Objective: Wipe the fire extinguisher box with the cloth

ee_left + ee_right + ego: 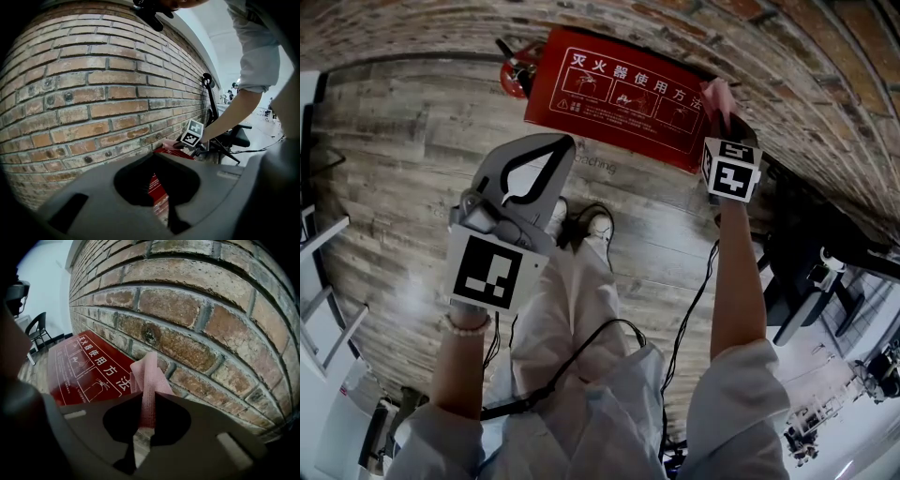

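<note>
Right gripper view, cloth (149, 373) pinched in right tool (143, 397), seemingly touching box (79, 366).

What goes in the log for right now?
right gripper: shut on pink cloth | cloth: at corner of red box | left gripper: shut, empty

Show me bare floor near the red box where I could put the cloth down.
Widest free patch: wood floor left of the left gripper, between the brick wall and the white frame at the edge. A narrower strip lies between the red box and the shoes. Right of the box, a black chair and cables crowd it.
</note>
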`<state>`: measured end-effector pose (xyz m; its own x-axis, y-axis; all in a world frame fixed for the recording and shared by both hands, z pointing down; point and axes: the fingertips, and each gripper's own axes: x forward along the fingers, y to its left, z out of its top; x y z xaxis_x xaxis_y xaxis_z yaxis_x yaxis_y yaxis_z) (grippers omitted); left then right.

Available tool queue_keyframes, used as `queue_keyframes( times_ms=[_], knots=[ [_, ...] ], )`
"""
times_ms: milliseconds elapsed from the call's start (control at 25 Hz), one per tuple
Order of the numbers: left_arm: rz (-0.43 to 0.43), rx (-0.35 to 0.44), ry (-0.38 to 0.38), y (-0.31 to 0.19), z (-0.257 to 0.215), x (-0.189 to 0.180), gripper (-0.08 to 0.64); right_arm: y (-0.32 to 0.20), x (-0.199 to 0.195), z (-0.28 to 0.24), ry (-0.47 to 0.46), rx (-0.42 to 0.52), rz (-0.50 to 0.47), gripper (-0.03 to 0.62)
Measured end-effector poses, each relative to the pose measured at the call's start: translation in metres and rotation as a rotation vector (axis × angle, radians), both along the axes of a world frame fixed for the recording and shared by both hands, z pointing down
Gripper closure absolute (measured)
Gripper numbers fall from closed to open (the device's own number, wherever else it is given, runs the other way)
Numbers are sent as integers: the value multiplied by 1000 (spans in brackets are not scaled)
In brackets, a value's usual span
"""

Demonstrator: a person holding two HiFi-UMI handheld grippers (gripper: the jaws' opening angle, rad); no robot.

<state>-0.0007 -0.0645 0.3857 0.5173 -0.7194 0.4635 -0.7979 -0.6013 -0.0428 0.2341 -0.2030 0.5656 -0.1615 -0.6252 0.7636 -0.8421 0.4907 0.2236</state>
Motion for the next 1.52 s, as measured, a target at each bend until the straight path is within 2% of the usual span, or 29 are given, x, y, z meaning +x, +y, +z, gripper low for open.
queue_keyframes(
  times_ms=[160, 280, 480, 760, 1040, 1320, 1520],
  knots=[
    [-5, 2, 2, 1, -1, -2, 561, -1, -1, -2, -20, -1, 9, 572],
    [-11, 6, 5, 2, -3, -7, 561, -1, -6, -15, -61, 36, 15, 572],
    [-26, 9, 10, 3, -7, -18, 561, 6, -34, -45, -108, 99, -40, 572],
    [-58, 7, 11, 3, -5, -42, 561, 18, -115, -76, -207, 137, -178, 572],
    [-88, 6, 8, 4, -5, -65, 561, 39, -207, -81, -290, 107, -338, 572],
    [-122, -4, 16, 6, 1, -85, 561, 58, -279, -72, -331, 70, -448, 572],
    [-126, -11, 13, 7, 5, -94, 561, 61, -309, -52, -304, 42, -483, 572]
  ],
)
